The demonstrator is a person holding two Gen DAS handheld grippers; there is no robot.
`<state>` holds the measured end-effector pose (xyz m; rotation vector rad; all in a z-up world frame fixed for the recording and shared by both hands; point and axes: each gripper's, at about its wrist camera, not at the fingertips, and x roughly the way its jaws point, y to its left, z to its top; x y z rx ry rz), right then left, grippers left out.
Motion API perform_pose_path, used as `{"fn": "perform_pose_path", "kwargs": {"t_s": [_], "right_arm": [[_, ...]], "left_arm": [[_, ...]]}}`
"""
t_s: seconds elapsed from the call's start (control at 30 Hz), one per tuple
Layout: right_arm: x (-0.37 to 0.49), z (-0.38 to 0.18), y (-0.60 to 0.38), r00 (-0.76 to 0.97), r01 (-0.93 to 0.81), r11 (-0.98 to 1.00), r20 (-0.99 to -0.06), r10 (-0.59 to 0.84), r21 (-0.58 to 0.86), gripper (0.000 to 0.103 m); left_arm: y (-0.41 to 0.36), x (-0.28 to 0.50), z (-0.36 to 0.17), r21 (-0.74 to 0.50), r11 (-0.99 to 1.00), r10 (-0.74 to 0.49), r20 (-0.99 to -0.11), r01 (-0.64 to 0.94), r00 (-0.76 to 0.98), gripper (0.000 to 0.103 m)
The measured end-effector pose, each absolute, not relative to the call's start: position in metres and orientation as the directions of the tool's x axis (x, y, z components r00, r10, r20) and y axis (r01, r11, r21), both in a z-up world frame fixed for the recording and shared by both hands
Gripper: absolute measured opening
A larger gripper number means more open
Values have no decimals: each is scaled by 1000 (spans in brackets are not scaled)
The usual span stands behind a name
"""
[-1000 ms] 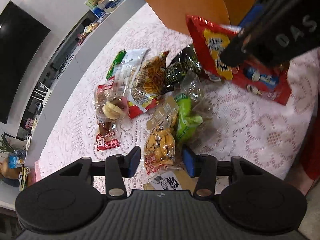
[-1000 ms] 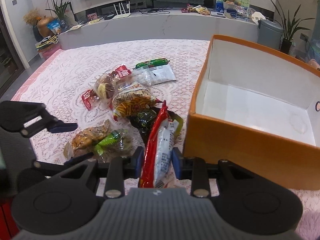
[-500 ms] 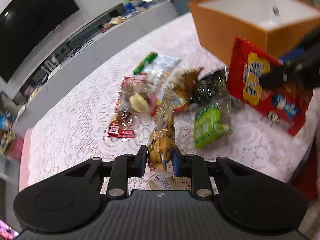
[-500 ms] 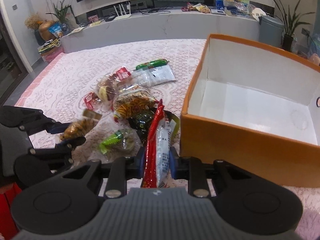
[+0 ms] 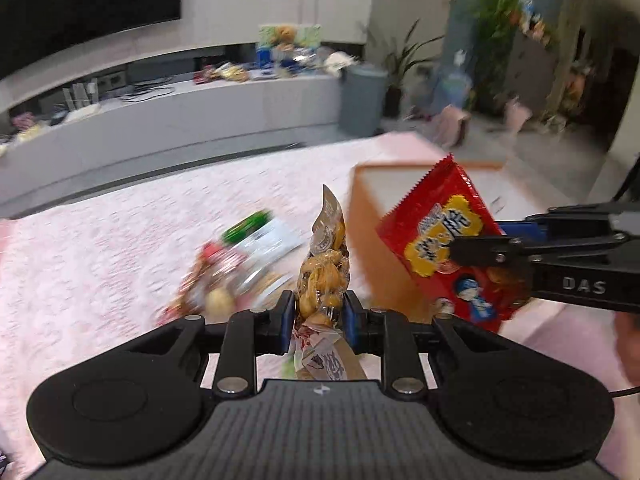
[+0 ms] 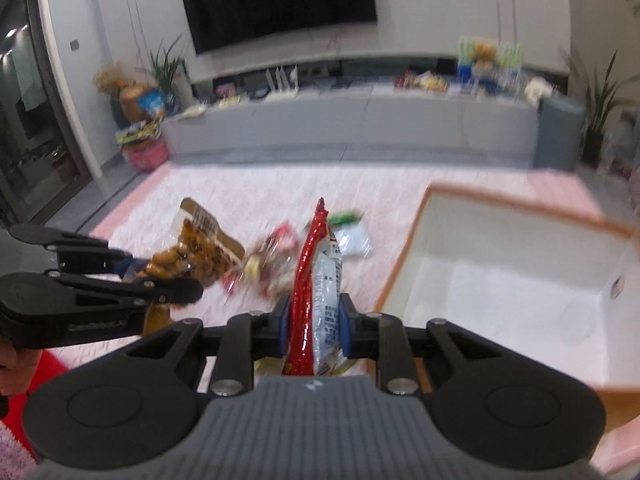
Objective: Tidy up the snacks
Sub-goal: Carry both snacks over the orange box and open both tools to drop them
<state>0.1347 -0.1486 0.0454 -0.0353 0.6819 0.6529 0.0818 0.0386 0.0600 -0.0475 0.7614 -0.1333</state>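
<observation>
Gripping a clear nut bag (image 5: 324,276) low down, the left claw (image 5: 316,316) held it upright and clear of the counter (image 5: 100,248). The right claw (image 6: 312,320) was clamped on a red packet (image 6: 310,276), also lifted, near the left wall of the orange box (image 6: 520,264). Both bags stood tall above their pinch points, so either could flop or slide out if swung fast; the heavy blur suggested quick motion. The claws hung close together, and the red packet crossed just in front of the nut bag's path toward the box, so a clash seemed possible. Farther off, the remaining snacks (image 5: 240,264) lay heaped on the counter, left of the box, which looked empty inside.
</observation>
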Motion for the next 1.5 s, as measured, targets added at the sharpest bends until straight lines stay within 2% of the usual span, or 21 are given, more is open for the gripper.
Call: {"fn": "perform_pose_path", "kwargs": {"t_s": [0.27, 0.5, 0.63, 0.8, 0.9, 1.07, 1.2, 1.5], "right_arm": [[165, 75, -210, 697, -443, 882, -558, 451, 160, 21], [201, 54, -258, 714, -300, 936, -608, 348, 183, 21], [223, 25, -274, 675, -243, 947, -664, 321, 211, 21], [244, -8, -280, 605, -227, 934, -712, 357, 275, 21], [253, -25, -278, 563, -226, 928, -738, 372, 295, 21], [266, -46, -275, 500, -246, 918, -771, 395, 311, 21], [269, -56, -270, 471, -248, 914, -785, 402, 320, 21], [278, -74, -259, 418, -262, 903, -803, 425, 342, 21]], "left_arm": [[-16, 145, 90, -198, 940, -338, -630, 277, 699, 27], [-67, 216, 70, -267, 911, -407, -704, 314, 582, 27], [-84, 249, 43, -271, 918, -386, -777, 290, 497, 27], [-86, 282, 8, -332, 917, -393, -847, 222, 357, 27], [-85, 286, -9, -295, 935, -346, -884, 198, 314, 27], [-87, 294, -26, -266, 944, -312, -911, 193, 268, 27], [-95, 301, -36, -194, 962, -237, -942, 193, 237, 27], [-91, 310, -54, -146, 975, -175, -968, 167, 178, 28]]}}
